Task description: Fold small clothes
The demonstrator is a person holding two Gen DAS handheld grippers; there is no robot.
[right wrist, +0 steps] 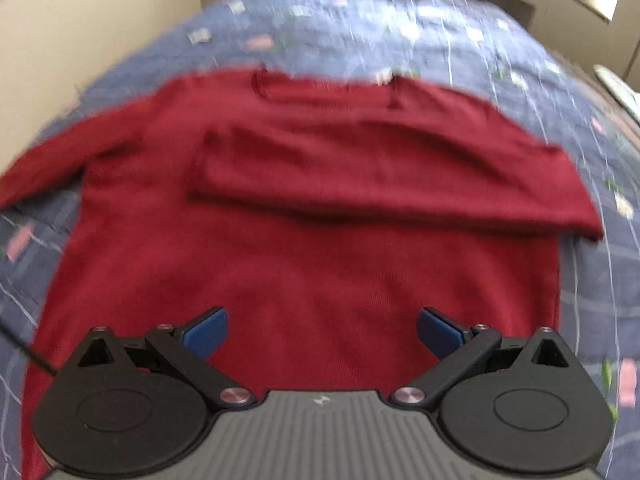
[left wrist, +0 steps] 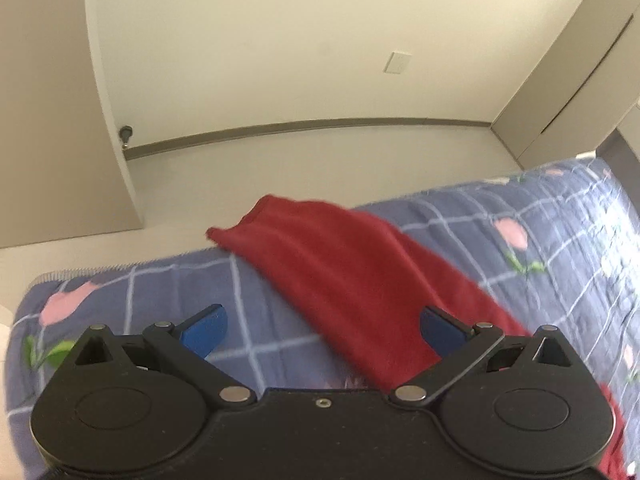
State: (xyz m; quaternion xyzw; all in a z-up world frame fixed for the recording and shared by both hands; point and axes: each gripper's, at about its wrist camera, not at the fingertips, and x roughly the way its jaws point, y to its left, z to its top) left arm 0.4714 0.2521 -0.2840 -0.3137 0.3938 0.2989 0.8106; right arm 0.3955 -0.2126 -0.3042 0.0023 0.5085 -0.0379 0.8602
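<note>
The bed (right wrist: 460, 28) is covered with a blue checked quilt (left wrist: 168, 292) with pink flowers. On it lies a dark red sweater (right wrist: 280, 272), spread flat, with one sleeve (right wrist: 392, 176) folded across the chest. The other sleeve (left wrist: 320, 264) lies stretched out toward the bed's edge. The left tongs (left wrist: 323, 334) stand wide above this sleeve, holding nothing. The right tongs (right wrist: 322, 334) are also wide and empty, over the sweater's lower part.

Both the left claw (left wrist: 322, 330) and the right claw (right wrist: 322, 330) angle downward, jaws spread wide, gripping nothing.
</note>
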